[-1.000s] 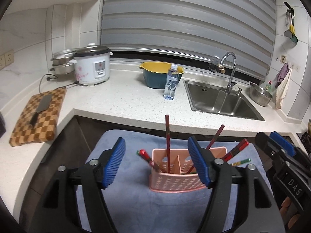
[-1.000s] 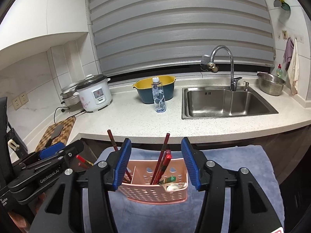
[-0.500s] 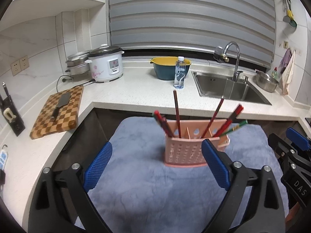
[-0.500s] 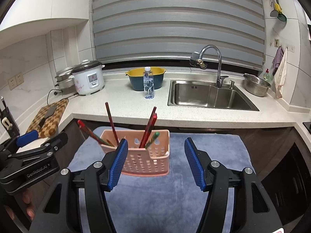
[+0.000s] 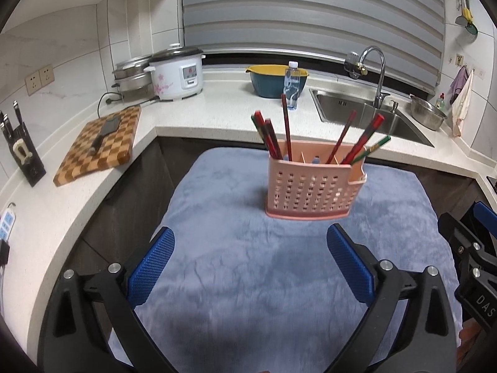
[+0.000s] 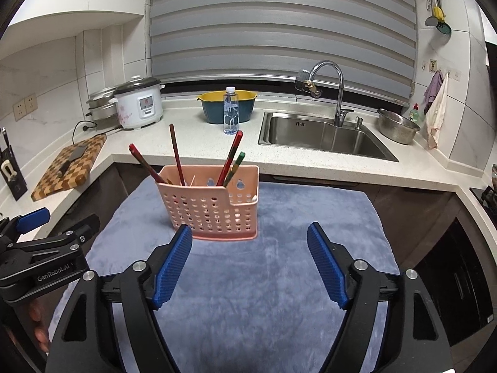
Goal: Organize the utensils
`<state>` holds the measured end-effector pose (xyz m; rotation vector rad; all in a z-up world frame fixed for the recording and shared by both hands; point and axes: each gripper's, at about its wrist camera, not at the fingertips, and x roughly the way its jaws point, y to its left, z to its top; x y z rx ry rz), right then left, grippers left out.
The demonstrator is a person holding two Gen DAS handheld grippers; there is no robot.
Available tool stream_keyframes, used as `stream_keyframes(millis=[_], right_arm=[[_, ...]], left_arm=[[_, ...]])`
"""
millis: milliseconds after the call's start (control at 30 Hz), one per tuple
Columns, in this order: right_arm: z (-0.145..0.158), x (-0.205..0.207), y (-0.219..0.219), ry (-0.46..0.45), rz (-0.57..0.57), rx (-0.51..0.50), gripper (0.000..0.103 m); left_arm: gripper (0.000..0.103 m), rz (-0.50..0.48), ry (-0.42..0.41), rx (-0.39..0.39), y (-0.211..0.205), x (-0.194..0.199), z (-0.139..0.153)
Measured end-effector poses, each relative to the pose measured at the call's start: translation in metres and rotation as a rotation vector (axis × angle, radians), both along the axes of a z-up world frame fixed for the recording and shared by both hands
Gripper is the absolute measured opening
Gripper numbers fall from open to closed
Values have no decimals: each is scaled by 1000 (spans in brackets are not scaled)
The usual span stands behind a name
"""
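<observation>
Pink perforated plastic holder (image 5: 312,188) stands upright on the blue-grey cloth (image 5: 248,279), toward its far side, with red and green chopsticks (image 5: 362,141) leaning in its compartments; no loose utensils visible on the cloth. Left gripper (image 5: 251,265) and right gripper (image 6: 250,269) both hang near of the holder, jaws wide apart, gripping nothing. Judgement: sorting looks finished or nearly so.

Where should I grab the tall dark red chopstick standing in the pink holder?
Grip the dark red chopstick on its bare upper shaft, above the pink holder's rim, coming from above. It stands nearly upright and apart from the leaning chopsticks, so open jaws can straddle it and lift straight up.
</observation>
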<state>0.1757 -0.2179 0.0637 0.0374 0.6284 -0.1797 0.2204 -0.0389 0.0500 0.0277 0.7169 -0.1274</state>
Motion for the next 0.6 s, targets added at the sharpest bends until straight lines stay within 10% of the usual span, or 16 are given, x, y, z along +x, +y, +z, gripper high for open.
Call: stream_keyframes(millis=[600], right_arm=[[-31, -35, 9, 48, -3, -7, 96]], left_arm=[[96, -8, 42, 24, 1, -38, -25]])
